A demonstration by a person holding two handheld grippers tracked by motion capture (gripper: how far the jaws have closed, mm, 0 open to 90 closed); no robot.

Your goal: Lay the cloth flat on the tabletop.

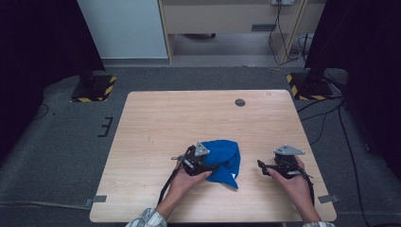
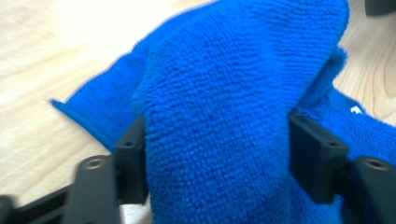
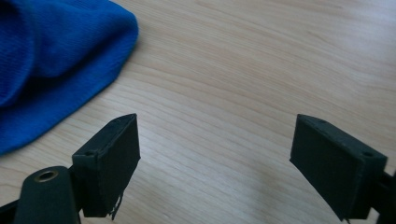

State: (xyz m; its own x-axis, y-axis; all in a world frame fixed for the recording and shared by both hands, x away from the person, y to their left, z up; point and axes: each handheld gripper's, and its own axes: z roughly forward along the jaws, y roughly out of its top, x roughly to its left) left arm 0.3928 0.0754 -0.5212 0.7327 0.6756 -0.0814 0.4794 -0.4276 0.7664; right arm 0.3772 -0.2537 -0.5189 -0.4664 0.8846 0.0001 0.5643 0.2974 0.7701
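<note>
A crumpled blue cloth (image 1: 224,161) lies on the wooden table (image 1: 189,118), near its front edge. My left gripper (image 1: 213,166) reaches into the cloth from its left side. In the left gripper view a thick fold of the cloth (image 2: 224,93) bulges between the jaws of my left gripper (image 2: 217,158), which stand wide and do not squeeze it. My right gripper (image 1: 260,164) rests to the right of the cloth, apart from it. In the right gripper view my right gripper (image 3: 215,158) is open over bare wood, and the cloth's edge (image 3: 51,60) lies at the upper left.
A small dark round disc (image 1: 240,102) sits in the tabletop near the far edge. Two stand bases with yellow-black stripes (image 1: 94,87) (image 1: 307,85) flank the table's far corners on the floor, with cables (image 1: 331,113) trailing at the right.
</note>
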